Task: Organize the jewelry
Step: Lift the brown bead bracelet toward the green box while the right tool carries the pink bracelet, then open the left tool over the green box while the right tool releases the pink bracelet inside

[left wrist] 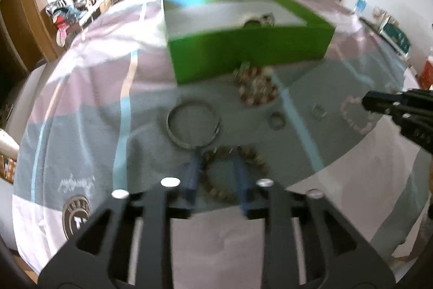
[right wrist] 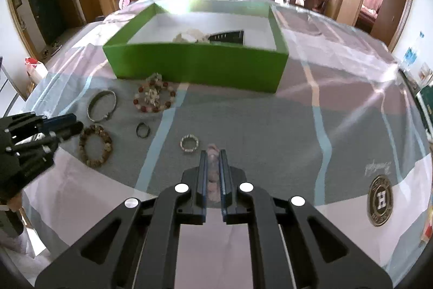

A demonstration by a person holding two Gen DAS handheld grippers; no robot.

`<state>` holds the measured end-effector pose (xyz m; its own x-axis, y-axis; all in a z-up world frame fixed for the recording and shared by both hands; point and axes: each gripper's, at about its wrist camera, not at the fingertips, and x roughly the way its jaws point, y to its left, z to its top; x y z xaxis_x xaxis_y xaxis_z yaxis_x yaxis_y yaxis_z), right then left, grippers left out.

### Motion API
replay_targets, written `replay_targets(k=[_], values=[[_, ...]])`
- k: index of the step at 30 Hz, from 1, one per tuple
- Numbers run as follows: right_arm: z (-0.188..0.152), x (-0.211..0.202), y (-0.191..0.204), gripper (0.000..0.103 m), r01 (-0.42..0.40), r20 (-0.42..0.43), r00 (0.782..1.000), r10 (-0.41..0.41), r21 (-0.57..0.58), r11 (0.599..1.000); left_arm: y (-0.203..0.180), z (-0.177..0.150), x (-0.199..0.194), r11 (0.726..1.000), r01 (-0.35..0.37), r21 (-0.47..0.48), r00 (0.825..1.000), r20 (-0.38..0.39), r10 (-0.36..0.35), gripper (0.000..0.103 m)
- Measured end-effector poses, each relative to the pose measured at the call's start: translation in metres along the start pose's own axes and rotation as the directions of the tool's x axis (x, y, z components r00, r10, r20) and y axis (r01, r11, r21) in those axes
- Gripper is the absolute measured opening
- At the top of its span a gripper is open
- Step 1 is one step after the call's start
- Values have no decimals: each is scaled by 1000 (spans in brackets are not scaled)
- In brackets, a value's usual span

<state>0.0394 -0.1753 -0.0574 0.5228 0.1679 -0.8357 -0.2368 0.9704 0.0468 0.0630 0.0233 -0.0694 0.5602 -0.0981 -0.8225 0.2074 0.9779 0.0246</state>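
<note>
Your left gripper [left wrist: 216, 167] hangs with fingers apart astride the brown bead bracelet [left wrist: 235, 173], nearest you from the green box [left wrist: 249, 50], so drop lower and take one side of the loop, clear of the silver bangle [left wrist: 192, 125] just beyond it; your right gripper [right wrist: 213, 167] is pinched on a pale pink bracelet [right wrist: 212, 175], which looks soft and slack, so I'd carry it level over the box wall before letting go. Still on the cloth in front of the box, left to right, lie the bangle, red-and-white beads [right wrist: 154, 97], a dark ring [right wrist: 143, 130] and a small pearly band [right wrist: 189, 143]
</note>
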Motion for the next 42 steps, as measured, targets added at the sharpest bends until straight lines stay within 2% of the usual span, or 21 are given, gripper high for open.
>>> replay_targets(k=[4,6,8,9,14,18,21,25,29,33,37,42], values=[[-6,12,-3,8,-18,-34,999,18,26,1000,7,-9,17,1000,8,-17,998,-57,-9,28],[-8,16,-3,8,-23,-44,999,24,32,999,8,-10,20,1000,10,-20,998,-56,-11,28],[-10,20,-3,8,-25,-54,998,27,34,999,8,-10,20,1000,5,-14,998,-55,-6,20],[-10,21,-3,8,-27,-58,998,29,34,999,8,-9,21,1000,4,-15,998,-55,-5,12],[-10,22,-2,8,-37,-60,997,40,39,999,7,-6,19,1000,3,-21,999,-52,-4,11],[-1,6,-2,8,-43,-21,999,44,28,999,5,5,-2,1000,18,-14,1000,3,-18,11],[12,-14,0,8,-47,35,998,47,4,999,3,20,-26,1000,28,7,997,75,-29,11],[35,-39,2,8,-63,111,992,65,-23,998,1,45,-56,999,21,32,986,166,-26,11],[63,-57,5,8,-37,184,982,47,-56,998,1,73,-77,999,4,52,971,237,-16,11],[106,-62,4,8,-20,255,966,34,-57,998,8,114,-83,999,-22,47,959,284,8,11],[150,-34,-5,8,-26,260,965,30,-19,999,17,154,-58,997,-77,19,955,290,68,11],[168,38,-18,8,5,116,993,-14,78,997,30,167,1,997,-62,-42,978,197,69,11]])
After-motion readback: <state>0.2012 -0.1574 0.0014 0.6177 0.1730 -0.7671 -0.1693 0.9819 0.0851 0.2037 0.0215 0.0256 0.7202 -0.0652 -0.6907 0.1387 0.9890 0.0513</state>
